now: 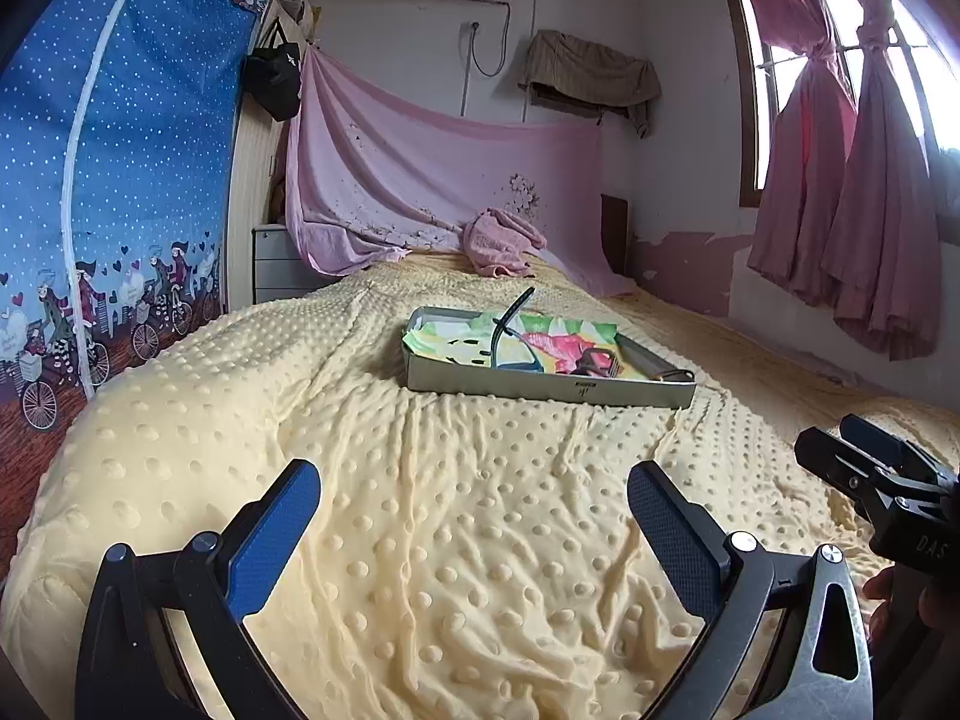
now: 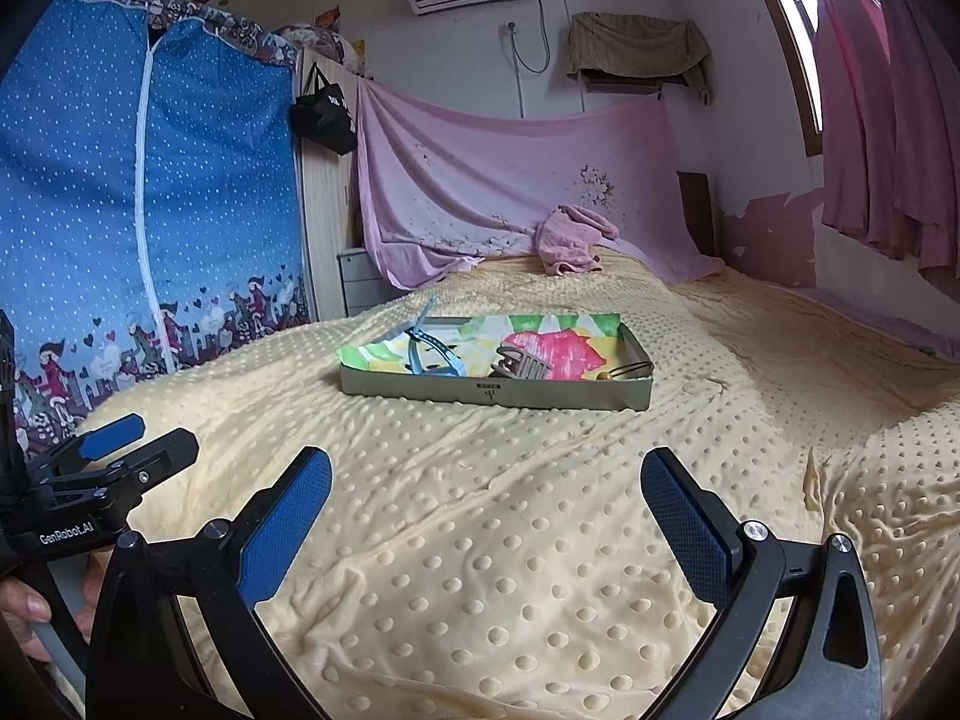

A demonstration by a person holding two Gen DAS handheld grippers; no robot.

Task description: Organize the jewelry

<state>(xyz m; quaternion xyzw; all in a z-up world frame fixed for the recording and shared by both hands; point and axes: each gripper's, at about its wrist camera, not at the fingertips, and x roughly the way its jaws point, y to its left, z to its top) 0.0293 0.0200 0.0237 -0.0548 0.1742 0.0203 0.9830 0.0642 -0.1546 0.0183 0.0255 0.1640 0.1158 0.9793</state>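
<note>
Bed (image 2: 480, 540) covered by a pale yellow dotted blanket, filling the lower part of both views. Behind it, a blue polka-dot wardrobe cover (image 2: 144, 180) on the left, a pink sheet (image 2: 510, 180) draped along the far wall, and pink curtains (image 1: 840, 180) at the window on the right. Shallow grey tray (image 2: 498, 394) resting mid-bed, lined with a brightly coloured paper. Within the tray: a blue band-like piece (image 2: 429, 345) toward its left end, a brown claw hair clip (image 2: 519, 365) near the middle, and a thin looped item with a small gold bead (image 2: 627, 371) at its right end. Left tool (image 1: 474, 525) and right tool (image 2: 486, 510) both held above the blanket, well short of the tray, fingers spread apart, nothing between them.
</note>
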